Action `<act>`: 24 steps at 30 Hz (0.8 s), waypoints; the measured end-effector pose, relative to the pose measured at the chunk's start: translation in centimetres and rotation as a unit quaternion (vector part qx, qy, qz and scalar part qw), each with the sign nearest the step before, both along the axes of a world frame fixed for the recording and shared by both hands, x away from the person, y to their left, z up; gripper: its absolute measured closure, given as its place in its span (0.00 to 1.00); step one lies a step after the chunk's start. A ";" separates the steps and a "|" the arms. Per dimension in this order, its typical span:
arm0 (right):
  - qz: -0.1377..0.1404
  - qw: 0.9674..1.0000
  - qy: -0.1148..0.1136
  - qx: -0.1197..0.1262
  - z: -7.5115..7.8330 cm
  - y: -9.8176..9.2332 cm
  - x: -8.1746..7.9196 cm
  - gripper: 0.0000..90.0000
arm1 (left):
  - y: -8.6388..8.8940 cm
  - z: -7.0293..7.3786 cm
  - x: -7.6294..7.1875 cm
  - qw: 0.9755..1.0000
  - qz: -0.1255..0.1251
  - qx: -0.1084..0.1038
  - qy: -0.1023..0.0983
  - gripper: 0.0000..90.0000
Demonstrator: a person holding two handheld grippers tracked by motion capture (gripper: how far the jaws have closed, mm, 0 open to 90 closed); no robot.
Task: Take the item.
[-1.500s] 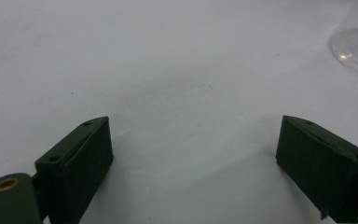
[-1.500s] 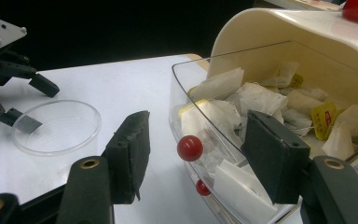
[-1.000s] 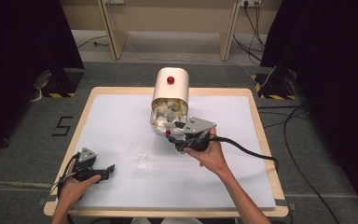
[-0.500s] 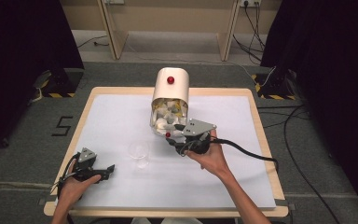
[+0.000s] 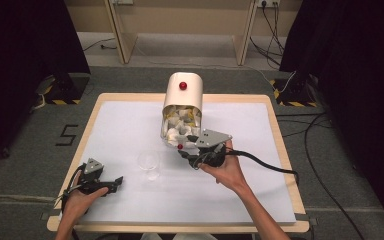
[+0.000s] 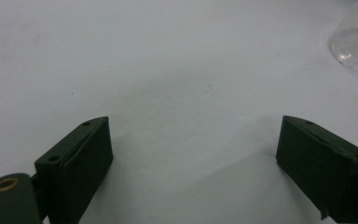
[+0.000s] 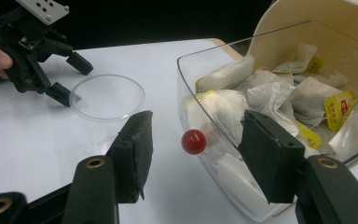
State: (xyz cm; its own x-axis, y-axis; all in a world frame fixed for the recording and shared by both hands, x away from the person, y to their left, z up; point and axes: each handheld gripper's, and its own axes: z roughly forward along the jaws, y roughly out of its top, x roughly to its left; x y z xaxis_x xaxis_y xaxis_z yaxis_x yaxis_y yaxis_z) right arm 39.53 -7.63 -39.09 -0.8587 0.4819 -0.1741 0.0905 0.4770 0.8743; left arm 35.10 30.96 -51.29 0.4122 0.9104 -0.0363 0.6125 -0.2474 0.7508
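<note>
- We see the bin [image 5: 182, 107], a cream container with a rounded hood, standing at the far middle of the table [image 5: 130, 112], its long axis running from the far edge toward us.
- Its clear drawer [image 7: 223, 154] is tipped open and points toward the near edge, slightly to our left, mouth upward.
- The drawer is heaped with tea bags [image 7: 279, 93], white sachets with yellow tags.
- A red knob [image 7: 194, 141] sits on the drawer's clear front wall; a second red knob [image 5: 183, 85] sits on top of the hood.
- Our right gripper [image 5: 187, 150] is at the drawer front, aimed across the table at it.
- In the right gripper view its jaws stand partly apart on either side of the lower knob, with daylight between each pad and the knob, so nothing is gripped.
- A clear cup [image 5: 148, 162] stands upright just left of the drawer, near the table's middle, apart from the bin.
- Our left gripper [image 5: 111, 184] rests low at the near left corner, well apart from the bin, pointing toward the cup.
- Its jaws are spread wide over bare white table, holding nothing.
</note>
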 end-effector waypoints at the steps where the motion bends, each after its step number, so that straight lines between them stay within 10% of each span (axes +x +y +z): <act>1: 0.000 1.000 0.000 0.001 0.0 0.0 0.0 0.49 | 0.0 0.0 0.0 1.000 0.000 0.000 0.000 0.11; 24: -0.029 0.999 -0.011 0.021 1.0 0.1 1.5 0.49 | 0.0 0.0 0.0 1.000 0.000 0.001 0.000 0.11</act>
State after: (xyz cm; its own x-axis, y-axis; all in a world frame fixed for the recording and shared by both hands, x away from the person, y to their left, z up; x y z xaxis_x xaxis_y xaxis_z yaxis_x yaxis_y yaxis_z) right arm 41.04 -7.51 -38.12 -0.8260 0.5375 -0.1700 0.0978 0.4337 0.8957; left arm 35.11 30.94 -51.29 0.4117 0.9106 -0.0344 0.6122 -0.2485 0.7506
